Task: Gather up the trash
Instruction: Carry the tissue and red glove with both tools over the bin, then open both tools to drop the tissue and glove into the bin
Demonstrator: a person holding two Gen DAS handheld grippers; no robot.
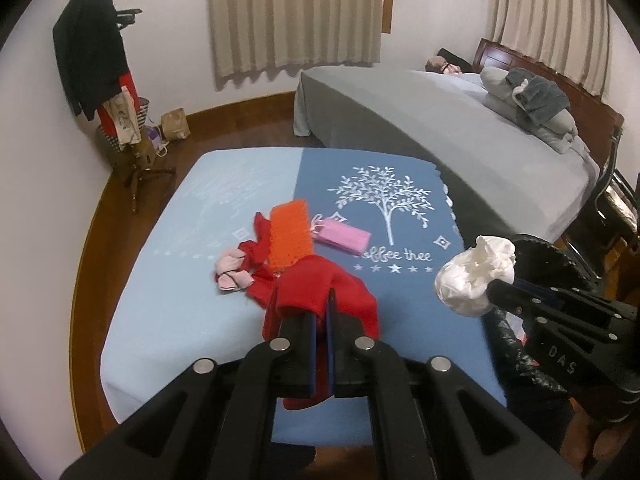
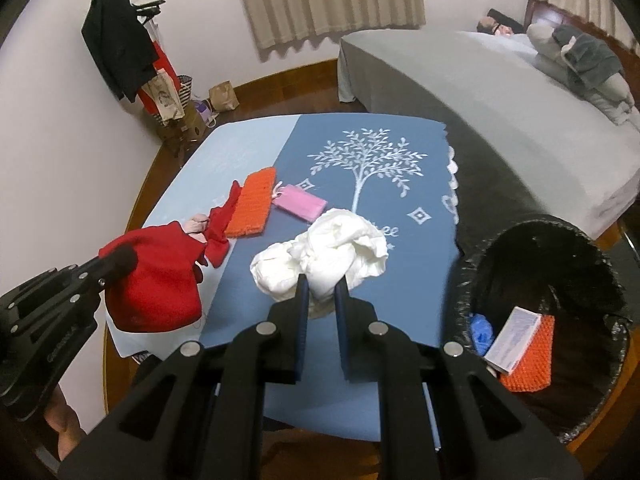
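Note:
My left gripper (image 1: 321, 300) is shut on a red cloth (image 1: 320, 288), lifted above the blue table (image 1: 168, 312). In the right wrist view that red cloth (image 2: 156, 280) hangs at the left from the left gripper (image 2: 116, 260). My right gripper (image 2: 321, 284) is shut on a crumpled white paper wad (image 2: 320, 252), which also shows at the right of the left wrist view as the white wad (image 1: 472, 276). A black-lined trash bin (image 2: 600, 264) stands to the right of the table, holding a box (image 2: 514, 338), an orange pad and something blue.
On the table lie an orange knitted pad (image 1: 286, 236), a pink pouch (image 1: 344, 236), a red strip (image 1: 256, 252) and pink scraps (image 1: 232, 270). A grey bed (image 1: 460, 128) stands behind right, a coat rack (image 1: 92, 60) at the back left, paper bags by the wall.

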